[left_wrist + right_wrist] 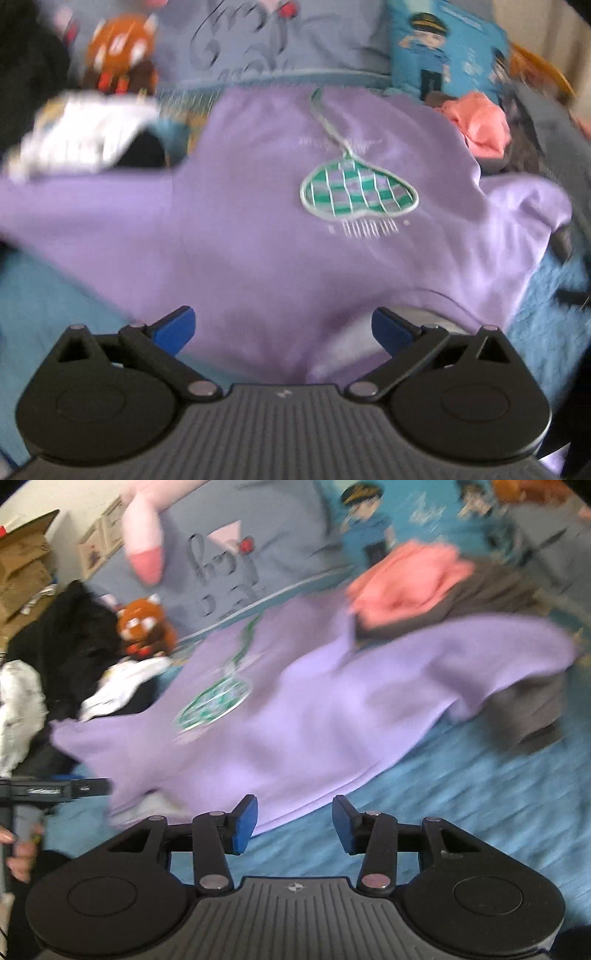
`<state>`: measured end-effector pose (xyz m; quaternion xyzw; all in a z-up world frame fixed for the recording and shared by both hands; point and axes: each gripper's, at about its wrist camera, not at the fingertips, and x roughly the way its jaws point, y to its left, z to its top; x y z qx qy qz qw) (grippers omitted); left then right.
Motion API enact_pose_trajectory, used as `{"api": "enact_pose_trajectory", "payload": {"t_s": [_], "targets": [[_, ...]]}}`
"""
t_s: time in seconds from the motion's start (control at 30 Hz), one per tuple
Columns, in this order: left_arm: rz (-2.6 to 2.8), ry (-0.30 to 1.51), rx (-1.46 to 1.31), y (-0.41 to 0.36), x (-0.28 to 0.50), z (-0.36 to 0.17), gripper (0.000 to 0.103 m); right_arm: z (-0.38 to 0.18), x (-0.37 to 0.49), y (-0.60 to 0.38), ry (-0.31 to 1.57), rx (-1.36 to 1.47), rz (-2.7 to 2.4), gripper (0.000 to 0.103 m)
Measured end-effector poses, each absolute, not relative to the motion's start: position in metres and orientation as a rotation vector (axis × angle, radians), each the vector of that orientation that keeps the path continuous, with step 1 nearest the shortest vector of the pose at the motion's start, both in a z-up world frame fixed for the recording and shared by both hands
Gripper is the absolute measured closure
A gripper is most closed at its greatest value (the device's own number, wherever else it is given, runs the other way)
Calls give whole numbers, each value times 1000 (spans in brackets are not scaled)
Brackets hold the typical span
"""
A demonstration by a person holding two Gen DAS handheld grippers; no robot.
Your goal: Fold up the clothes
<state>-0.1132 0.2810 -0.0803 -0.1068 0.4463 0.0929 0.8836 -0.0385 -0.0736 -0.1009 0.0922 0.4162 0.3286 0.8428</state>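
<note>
Purple top (pixel 266 236) spread ahead of both claws.
Left claw (pixel 283 326) and right claw (pixel 294 823) are held agape, nothing gripped.

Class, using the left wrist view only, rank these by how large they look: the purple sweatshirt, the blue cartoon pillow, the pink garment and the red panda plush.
1. Purple sweatshirt, by far the largest.
2. Blue cartoon pillow.
3. Pink garment and red panda plush: too alike to rank, and both blurred.
</note>
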Motion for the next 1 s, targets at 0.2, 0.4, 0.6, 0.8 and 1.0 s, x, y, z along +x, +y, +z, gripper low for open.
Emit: {"api": "enact_pose_trajectory", "payload": {"t_s": [0.2, 0.4, 0.6, 0.8, 1.0], "targets": [[261, 919, -664, 313, -160, -101, 0, -123, -33, -58, 948, 359, 720, 59], [208, 878, -862, 333, -158, -123, 0, -138, -24, -52, 1051, 531, 628, 57], [203, 798, -1130, 357, -155, -151, 1, -142, -22, -49, 1064, 687, 549, 53], [225, 735, -1194, 362, -158, -159, 36, -148, -18, -51, 1093, 752, 457, 94], [331, 770, -1204, 364, -157, -165, 90, -134, -23, -50, 1053, 655, 475, 96]]}}
